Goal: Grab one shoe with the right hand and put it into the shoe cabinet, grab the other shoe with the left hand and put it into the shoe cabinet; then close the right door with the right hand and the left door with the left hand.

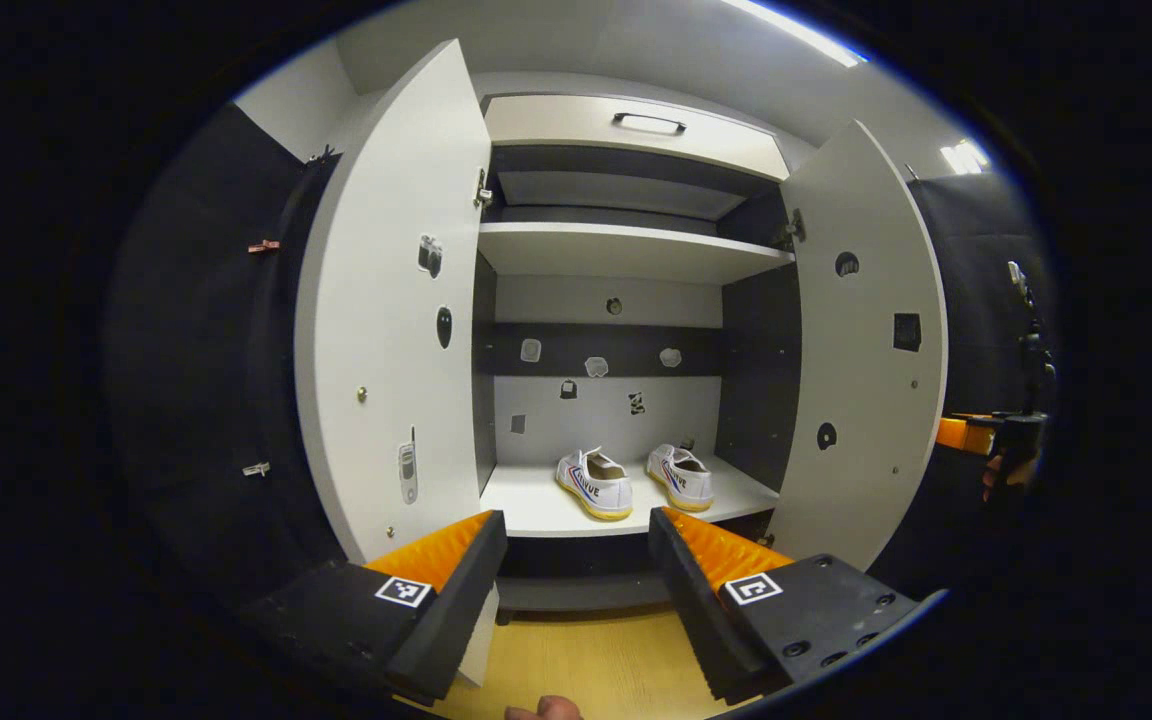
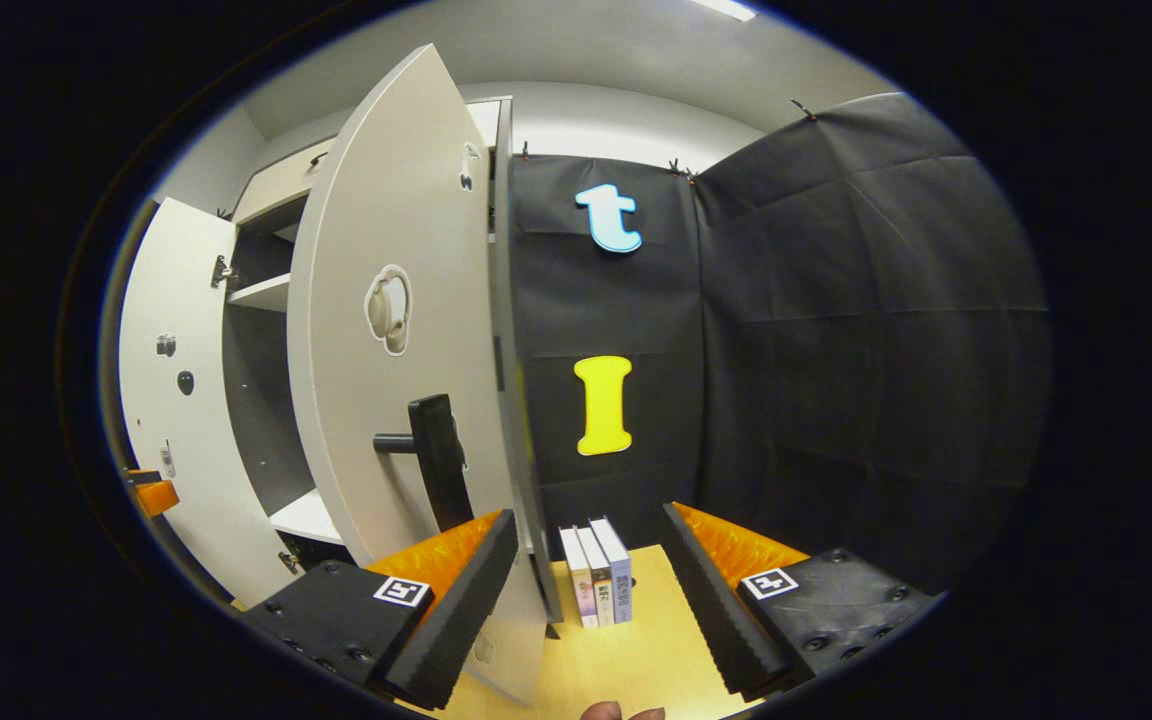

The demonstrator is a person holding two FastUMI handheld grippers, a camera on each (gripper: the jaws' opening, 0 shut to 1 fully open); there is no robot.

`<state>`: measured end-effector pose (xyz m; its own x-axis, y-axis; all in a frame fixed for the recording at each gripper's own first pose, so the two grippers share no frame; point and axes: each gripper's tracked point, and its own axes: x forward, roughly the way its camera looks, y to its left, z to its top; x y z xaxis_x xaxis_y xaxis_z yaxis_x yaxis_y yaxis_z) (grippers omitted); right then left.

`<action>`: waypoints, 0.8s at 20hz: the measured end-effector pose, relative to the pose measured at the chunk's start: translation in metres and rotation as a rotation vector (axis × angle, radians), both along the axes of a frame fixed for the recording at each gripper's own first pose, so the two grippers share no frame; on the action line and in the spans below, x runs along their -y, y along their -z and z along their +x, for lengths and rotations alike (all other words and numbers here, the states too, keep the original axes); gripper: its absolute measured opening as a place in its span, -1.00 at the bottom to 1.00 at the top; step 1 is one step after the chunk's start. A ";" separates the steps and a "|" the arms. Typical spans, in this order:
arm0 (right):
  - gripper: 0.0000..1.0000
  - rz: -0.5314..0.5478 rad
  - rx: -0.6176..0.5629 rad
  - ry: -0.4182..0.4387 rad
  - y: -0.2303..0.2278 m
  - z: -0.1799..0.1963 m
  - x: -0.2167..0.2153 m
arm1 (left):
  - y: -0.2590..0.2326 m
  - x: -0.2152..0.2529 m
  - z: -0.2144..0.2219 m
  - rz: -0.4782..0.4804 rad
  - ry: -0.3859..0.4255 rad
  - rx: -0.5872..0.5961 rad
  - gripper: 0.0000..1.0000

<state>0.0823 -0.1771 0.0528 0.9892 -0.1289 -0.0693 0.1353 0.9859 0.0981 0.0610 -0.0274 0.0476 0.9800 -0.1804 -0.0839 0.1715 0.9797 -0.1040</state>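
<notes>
Right gripper view: the right tool gapes empty, straddling the right door's free edge. That stiff, light panel should swing with a push near its dark handle. The left tool, also wide and empty, faces both white shoes on the cabinet's bottom shelf.

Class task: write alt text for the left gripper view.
Two white shoes sit side by side on the bottom shelf of an open shoe cabinet, both doors swung wide. The left tongs hang open in front, empty, above a wooden floor.
</notes>
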 end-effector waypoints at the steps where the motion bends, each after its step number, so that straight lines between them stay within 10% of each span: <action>1: 0.94 0.002 0.003 -0.019 0.000 0.002 -0.012 | 0.000 -0.005 -0.004 -0.004 -0.004 -0.003 0.81; 16: 0.98 0.057 -0.029 -0.292 0.019 0.011 -0.175 | -0.004 -0.113 -0.036 -0.048 -0.142 0.017 0.81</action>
<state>0.0937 -0.0019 0.0342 0.9814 0.1657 -0.0968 -0.1497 0.9766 0.1544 0.0254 0.0853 0.0521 0.9972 -0.0430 -0.0614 0.0334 0.9881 -0.1498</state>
